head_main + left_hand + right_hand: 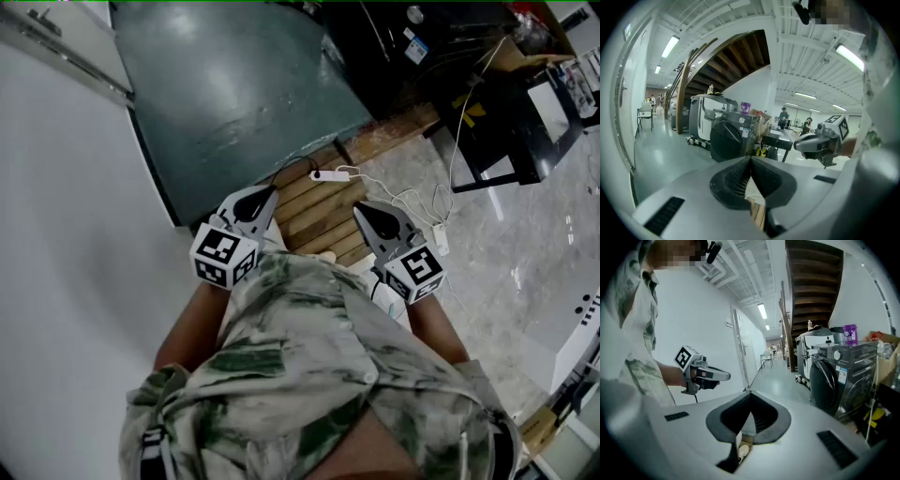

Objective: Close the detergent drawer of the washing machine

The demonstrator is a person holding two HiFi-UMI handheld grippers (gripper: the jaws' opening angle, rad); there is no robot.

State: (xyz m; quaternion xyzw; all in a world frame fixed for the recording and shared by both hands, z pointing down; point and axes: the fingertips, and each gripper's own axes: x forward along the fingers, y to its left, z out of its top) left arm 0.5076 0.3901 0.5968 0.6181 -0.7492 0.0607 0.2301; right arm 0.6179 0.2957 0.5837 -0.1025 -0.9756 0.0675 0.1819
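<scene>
A person is holding the left hand-held gripper [273, 192] and right hand-held gripper [357, 205] closed, empty, facing a dark washing machine [834, 380].

Open floor up to the washing machine [836, 380]; white wall [703, 319] left, black table [777, 139] right.

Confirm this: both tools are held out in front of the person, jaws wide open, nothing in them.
No: the left tool and right tool are both shut, jaws tip to tip, as the two gripper views show. The rest holds.
</scene>
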